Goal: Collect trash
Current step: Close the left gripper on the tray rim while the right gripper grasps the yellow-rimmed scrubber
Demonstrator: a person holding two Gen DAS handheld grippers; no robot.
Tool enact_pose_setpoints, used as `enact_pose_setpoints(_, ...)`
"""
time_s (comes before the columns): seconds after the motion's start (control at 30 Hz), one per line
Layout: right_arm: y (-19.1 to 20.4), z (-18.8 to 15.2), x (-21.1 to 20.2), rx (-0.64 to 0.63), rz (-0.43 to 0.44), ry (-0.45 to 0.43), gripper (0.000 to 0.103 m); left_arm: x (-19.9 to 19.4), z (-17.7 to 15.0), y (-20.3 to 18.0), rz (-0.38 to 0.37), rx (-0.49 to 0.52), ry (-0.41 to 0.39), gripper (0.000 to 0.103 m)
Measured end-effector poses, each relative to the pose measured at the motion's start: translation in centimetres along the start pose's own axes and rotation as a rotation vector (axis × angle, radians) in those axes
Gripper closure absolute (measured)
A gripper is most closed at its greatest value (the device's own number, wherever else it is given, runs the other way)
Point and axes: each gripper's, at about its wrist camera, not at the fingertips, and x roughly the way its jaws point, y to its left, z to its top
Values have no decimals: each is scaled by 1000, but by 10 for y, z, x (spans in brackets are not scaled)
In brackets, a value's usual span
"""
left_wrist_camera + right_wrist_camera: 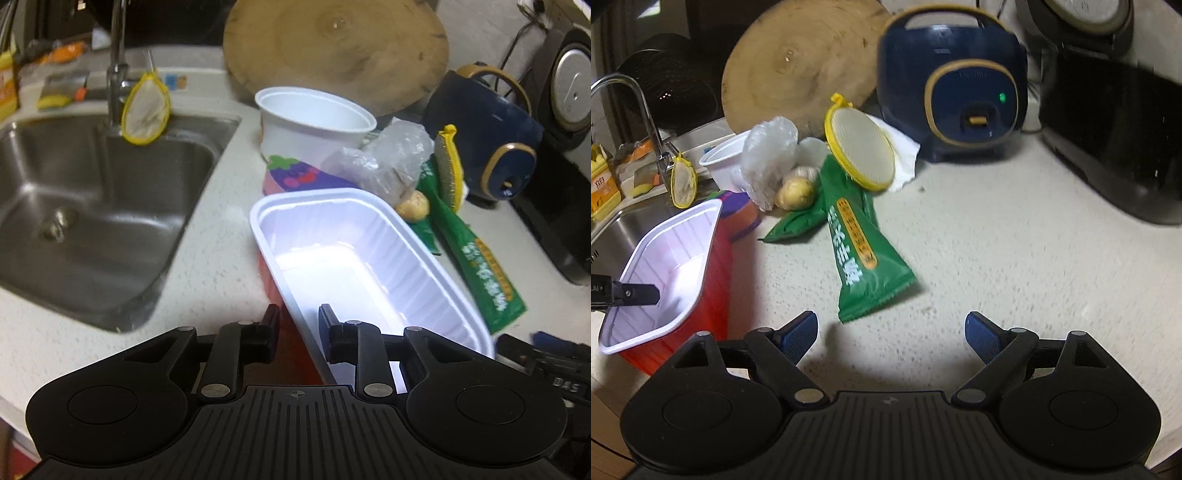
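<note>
A tub (369, 266), red outside and white inside, stands tilted at the counter's front edge beside the sink. My left gripper (298, 321) is shut on its near wall, one finger outside and one finger (639, 293) inside. My right gripper (890, 325) hangs open over bare counter, with nothing between its blue pads. Just ahead of it lies a green wrapper (860, 254), with a second green wrapper (794, 225) beside it. Behind them are a crumpled clear plastic bag (768, 158), a white cup (314, 125) with a fruit label, and white paper (905, 162).
The steel sink (92, 206) with its tap (116, 62) is on the left. A round wooden board (798, 62) leans at the back. A blue rice cooker (960, 85) and black appliance (1115, 140) stand right. A yellow-rimmed strainer (860, 147) and potato-like lumps (796, 192) sit among the trash.
</note>
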Motion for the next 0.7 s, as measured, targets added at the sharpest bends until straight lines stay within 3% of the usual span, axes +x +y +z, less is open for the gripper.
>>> enact_pose_setpoints(0.23,6,2,4,-47,16,43,0,6,4,17,47,-63,0,76)
enact_pose_setpoints(0.33,8,5,6,-71,14,68,0,5,4,27,51,-98,-1,76)
enact_pose_setpoints(0.47,3,11,7,13,-3,82,0,6,3,33,26,-121,5,78)
enact_pose_setpoints(0.57,9,13,11,-66,11,123,0,9,1,32,22,-121,16,78)
enact_pose_setpoints(0.63,12,15,7,-87,46,118,14,9,-1,32,14,-122,16,81)
enact_pose_setpoints(0.7,18,21,-2,-122,48,48,16,8,-2,31,-3,-108,16,84)
